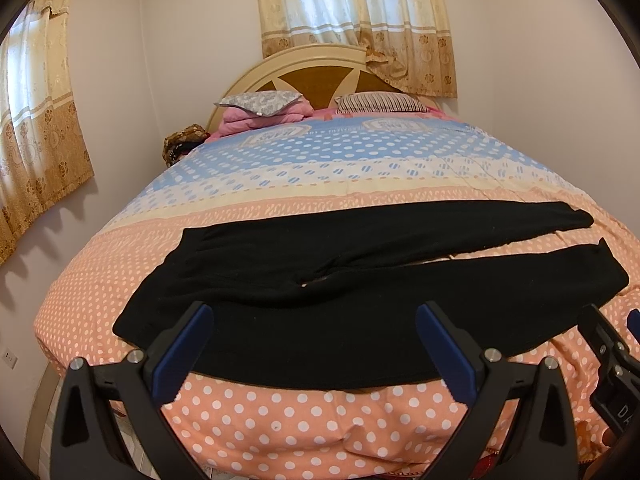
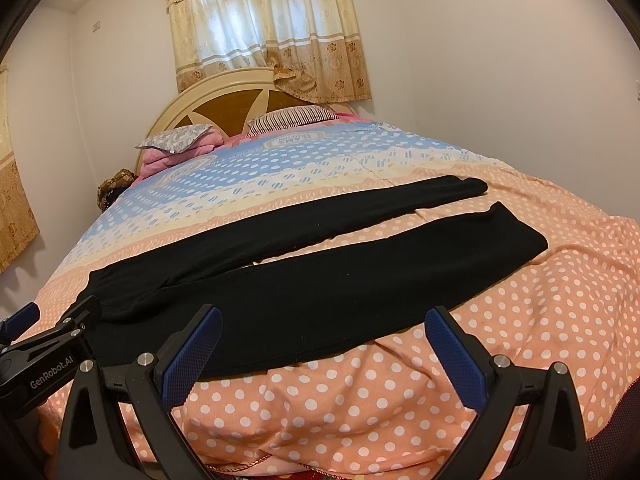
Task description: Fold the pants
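Black pants (image 1: 320, 292) lie spread flat across the near end of the bed, waist at the left, both legs running right and slightly apart. They also show in the right wrist view (image 2: 320, 280). My left gripper (image 1: 316, 320) is open and empty, hovering above the pants' near edge by the waist and thigh. My right gripper (image 2: 324, 328) is open and empty above the near leg's lower edge. The right gripper shows at the right edge of the left wrist view (image 1: 612, 344); the left gripper shows at the left edge of the right wrist view (image 2: 52, 336).
The bed has a peach and blue polka-dot cover (image 1: 320, 420) that hangs over the near edge. Pillows (image 1: 260, 104) and a pink blanket lie by the wooden headboard (image 1: 316, 76). Curtains (image 1: 352, 20) cover the windows. Walls stand close on the left and right.
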{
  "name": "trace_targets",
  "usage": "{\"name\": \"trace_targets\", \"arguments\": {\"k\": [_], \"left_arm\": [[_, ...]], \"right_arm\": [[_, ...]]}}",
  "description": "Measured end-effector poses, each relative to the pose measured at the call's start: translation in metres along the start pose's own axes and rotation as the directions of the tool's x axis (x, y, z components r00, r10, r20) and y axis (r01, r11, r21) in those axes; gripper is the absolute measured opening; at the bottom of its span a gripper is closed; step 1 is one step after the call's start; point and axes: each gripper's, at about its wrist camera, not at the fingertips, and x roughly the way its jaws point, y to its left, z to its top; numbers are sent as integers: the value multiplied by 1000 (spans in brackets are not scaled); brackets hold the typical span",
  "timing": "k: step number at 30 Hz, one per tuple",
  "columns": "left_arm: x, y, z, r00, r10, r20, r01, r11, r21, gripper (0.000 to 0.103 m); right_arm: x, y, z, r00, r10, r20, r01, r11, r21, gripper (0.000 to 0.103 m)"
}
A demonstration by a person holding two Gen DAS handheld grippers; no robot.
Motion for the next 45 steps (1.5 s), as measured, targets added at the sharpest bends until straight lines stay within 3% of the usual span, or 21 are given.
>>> {"name": "trace_targets", "arguments": {"k": [14, 22, 30, 37, 41, 45], "left_arm": [[8, 2, 0, 1000, 1, -26, -1, 1000, 1, 103], [35, 19, -1, 997, 18, -71, -19, 1000, -16, 103], [96, 93, 6, 974, 111, -197, -134, 985, -111, 103], [145, 142, 43, 957, 154, -244, -180, 979, -91, 103], [168, 152, 57, 951, 136, -277, -175, 977, -122, 103], [181, 154, 62, 951, 71, -300, -128, 976, -174, 103]], "right_arm": [[4, 0, 0, 1000, 3, -12, -3, 1000, 4, 102], [22, -6, 3, 999, 11, -43, -10, 1000, 19, 102], [67, -3, 14, 990, 74, -119, -77, 997, -21, 102], [116, 23, 35, 981, 106, -164, -118, 991, -64, 102], [132, 41, 37, 975, 138, -176, -155, 984, -87, 102], [148, 53, 36, 967, 139, -214, -165, 980, -107, 102]]}}
